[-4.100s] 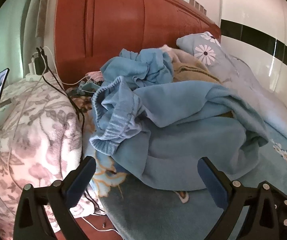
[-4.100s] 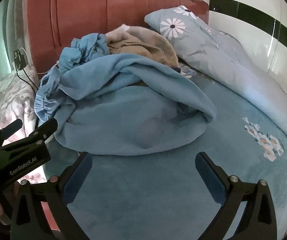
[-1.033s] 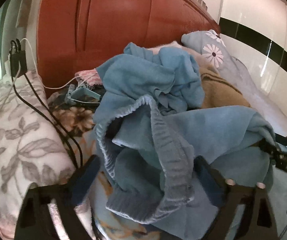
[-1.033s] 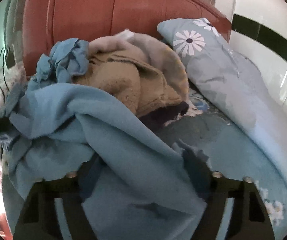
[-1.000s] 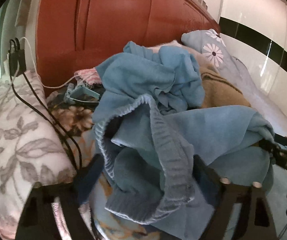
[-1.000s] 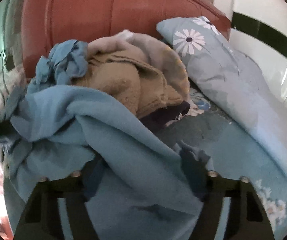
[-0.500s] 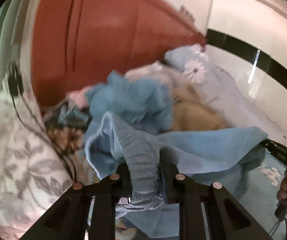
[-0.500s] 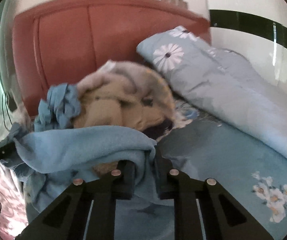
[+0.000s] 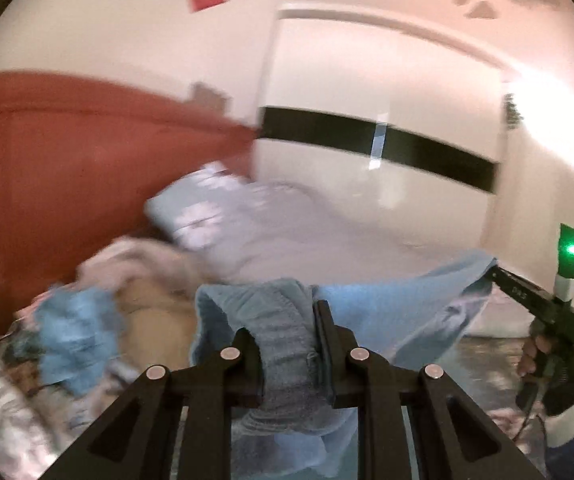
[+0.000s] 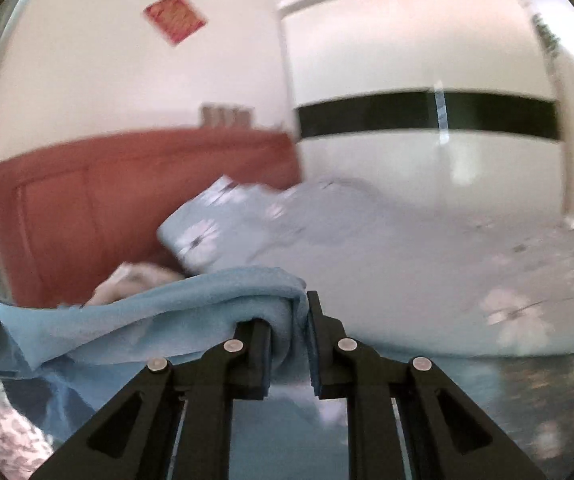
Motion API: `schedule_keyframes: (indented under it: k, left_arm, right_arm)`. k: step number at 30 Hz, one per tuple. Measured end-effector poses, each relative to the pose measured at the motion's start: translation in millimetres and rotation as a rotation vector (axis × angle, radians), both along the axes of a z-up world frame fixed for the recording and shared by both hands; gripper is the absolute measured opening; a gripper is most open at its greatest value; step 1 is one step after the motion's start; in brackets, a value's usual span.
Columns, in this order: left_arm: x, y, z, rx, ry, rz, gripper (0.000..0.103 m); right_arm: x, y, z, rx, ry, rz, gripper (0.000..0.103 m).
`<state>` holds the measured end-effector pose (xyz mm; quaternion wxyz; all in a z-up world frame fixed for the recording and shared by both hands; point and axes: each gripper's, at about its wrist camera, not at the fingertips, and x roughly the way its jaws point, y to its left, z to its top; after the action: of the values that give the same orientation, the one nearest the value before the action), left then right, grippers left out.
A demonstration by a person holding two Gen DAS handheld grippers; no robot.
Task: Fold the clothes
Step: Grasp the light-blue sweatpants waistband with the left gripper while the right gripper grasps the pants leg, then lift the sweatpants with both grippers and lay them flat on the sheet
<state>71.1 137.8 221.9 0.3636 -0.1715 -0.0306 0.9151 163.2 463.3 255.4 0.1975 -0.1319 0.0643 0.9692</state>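
Both grippers were holding the same blue clothing. Left gripper (image 9: 287, 340) had just closed its jaws, and the ribbed waistband (image 9: 287, 344) was squeezed between its black fingers (image 9: 329, 354). Right gripper (image 10: 290, 344) had just closed too, with a thick fold of the blue clothing (image 10: 147, 316) pinched between its fingers (image 10: 255, 354).

In the left wrist view, the cloth ran in a long band from the left gripper across to the right gripper, near the right edge of the picture. In that view a hand (image 9: 535, 354) was wrapped around the right gripper's handle. A green light (image 9: 570, 249) shone on it. The long side of the cloth lay sideways, from one gripper to the other, with a small dip in the middle. More of the cloth hung down below that top edge. It was up off the bed (image 10: 527, 400), over the near edge of it.

Behind it, toward the head of the bed, sat a pile of other clothes (image 9: 139, 276), tan and blue. A flowered pillow (image 10: 211, 224) leaned by the red headboard (image 10: 87, 208). A white wardrobe (image 10: 427, 60) with a black stripe stood at the far side. Both pictures were blurry.
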Motion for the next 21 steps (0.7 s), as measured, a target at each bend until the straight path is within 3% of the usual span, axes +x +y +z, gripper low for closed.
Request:
schedule_keyframes:
  k: [7, 11, 14, 18, 21]
  left_arm:
    - [89.0, 120.3, 55.8, 0.094, 0.045, -0.346, 0.021]
    - [137.8, 172.3, 87.4, 0.165, 0.033, -0.558, 0.021]
    - [169.6, 196.2, 113.4, 0.225, 0.032, -0.699, 0.021]
    - [178.0, 211.5, 117.0, 0.216, -0.001, -0.759, 0.021]
    - [171.7, 221.0, 99.8, 0.156, -0.04, -0.744, 0.021]
  right_arm:
    - [167.4, 73.4, 78.7, 0.149, 0.047, -0.312, 0.015]
    - [261.6, 88.9, 127.8, 0.247, 0.065, -0.508, 0.015]
    - [310.2, 88.5, 164.2, 0.309, 0.074, -0.634, 0.015]
    - [340.0, 93.6, 191.9, 0.327, 0.044, -0.713, 0.015]
    - [317.4, 100.7, 175.6, 0.313, -0.027, -0.705, 0.015]
